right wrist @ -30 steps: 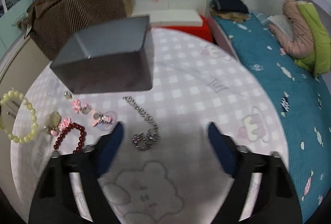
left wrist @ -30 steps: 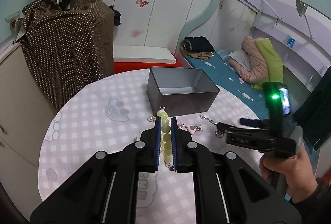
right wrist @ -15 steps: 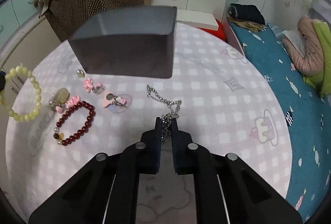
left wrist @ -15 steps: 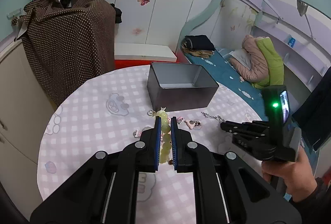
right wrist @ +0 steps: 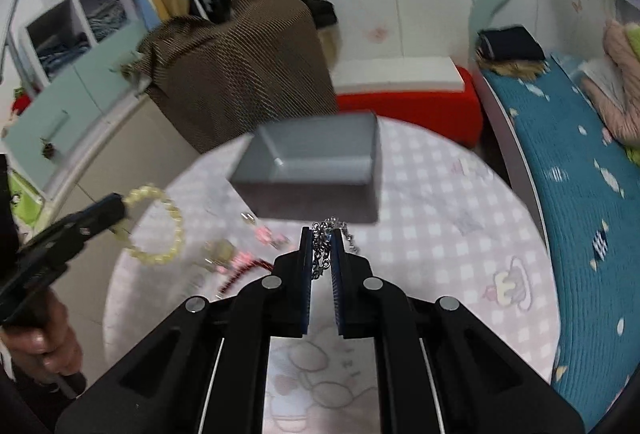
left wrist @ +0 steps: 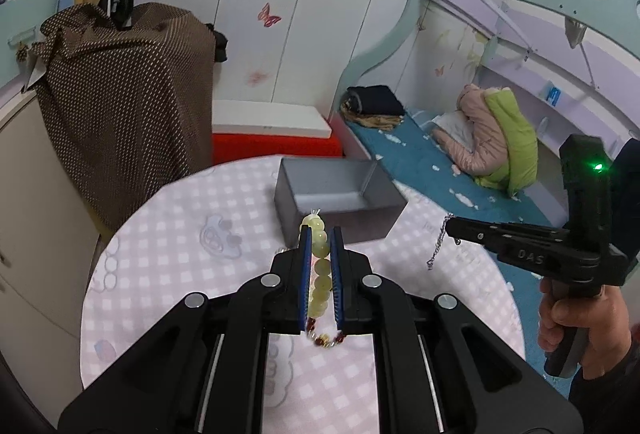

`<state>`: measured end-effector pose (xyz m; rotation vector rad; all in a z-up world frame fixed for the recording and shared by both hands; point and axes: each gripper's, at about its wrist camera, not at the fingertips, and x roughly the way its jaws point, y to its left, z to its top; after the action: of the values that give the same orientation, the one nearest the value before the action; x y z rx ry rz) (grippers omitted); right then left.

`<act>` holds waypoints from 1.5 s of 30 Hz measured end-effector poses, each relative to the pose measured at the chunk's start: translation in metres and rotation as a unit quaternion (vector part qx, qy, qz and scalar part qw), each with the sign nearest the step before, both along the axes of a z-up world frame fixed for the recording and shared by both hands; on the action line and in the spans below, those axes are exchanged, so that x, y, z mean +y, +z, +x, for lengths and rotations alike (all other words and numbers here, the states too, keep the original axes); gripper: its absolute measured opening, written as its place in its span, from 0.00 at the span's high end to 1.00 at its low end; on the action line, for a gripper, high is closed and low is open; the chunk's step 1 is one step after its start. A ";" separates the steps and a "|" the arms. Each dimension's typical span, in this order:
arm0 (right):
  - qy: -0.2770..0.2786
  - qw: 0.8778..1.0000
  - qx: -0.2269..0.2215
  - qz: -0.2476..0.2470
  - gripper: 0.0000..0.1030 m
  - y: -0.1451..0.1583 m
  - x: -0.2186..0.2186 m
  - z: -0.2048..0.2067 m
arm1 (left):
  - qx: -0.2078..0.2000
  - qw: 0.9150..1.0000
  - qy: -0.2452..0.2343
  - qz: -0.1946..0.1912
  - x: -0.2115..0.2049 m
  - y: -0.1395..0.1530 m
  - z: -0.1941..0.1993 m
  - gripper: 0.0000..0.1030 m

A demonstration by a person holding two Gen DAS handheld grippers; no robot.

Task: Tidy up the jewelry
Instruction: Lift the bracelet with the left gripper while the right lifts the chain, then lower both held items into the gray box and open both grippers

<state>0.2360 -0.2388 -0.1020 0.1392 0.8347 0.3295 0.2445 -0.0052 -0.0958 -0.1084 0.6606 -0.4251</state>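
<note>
- A round table (left wrist: 168, 266) covered by a pink-and-white checked cloth with cartoon prints is shown as the work surface; the jewellery is spread across it, presumably so that each piece can be picked singly.
- An open, rectangular grey metal box (left wrist: 336, 205) is seen on the far half of the table, its mouth upward; it is judged to be the container meant for the jewellery, and nothing can be made out inside it.
- The black left gripper (left wrist: 320, 266) is shown closed tight on a bracelet of pale yellow-green beads (left wrist: 320, 274); the loop is held clear of the cloth and hangs free in the right wrist view (right wrist: 160, 226), apparently for carrying to the box.
- The black right gripper (right wrist: 322, 266) is shown with its pads pressed together on a fine silver chain (right wrist: 324, 246); one end is seen dangling below the fingertips in the left wrist view (left wrist: 438, 246). The letters "DAS" are embossed on its body, beside a lit green lamp.
- A dark red bead bracelet (right wrist: 240, 274) and small pink charms (right wrist: 266, 236) are left on the cloth in front of the box, blurred; these are judged still to be sorted.
- No other writing can be read.
</note>
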 end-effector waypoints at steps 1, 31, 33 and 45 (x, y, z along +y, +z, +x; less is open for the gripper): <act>0.006 1.000 -0.009 0.003 0.93 0.009 0.001 -0.001 | -0.003 1.000 -0.001 -0.001 -0.001 0.004 0.002 0.91; 0.024 0.999 0.020 0.023 0.92 0.023 0.018 0.109 | 0.063 0.997 -0.037 -0.005 -0.068 0.011 0.149 0.91; 0.023 0.999 0.031 0.027 0.92 0.016 0.018 0.112 | 0.075 0.997 -0.036 0.000 -0.069 0.002 0.155 0.91; -0.011 0.999 0.039 0.030 0.27 0.007 0.007 0.110 | 0.062 0.997 0.032 0.015 -0.044 -0.001 0.148 0.11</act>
<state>0.3464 -0.2317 -0.0954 0.2190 0.9010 0.3294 0.3926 -0.0496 -0.0968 -0.1278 0.7835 -0.3495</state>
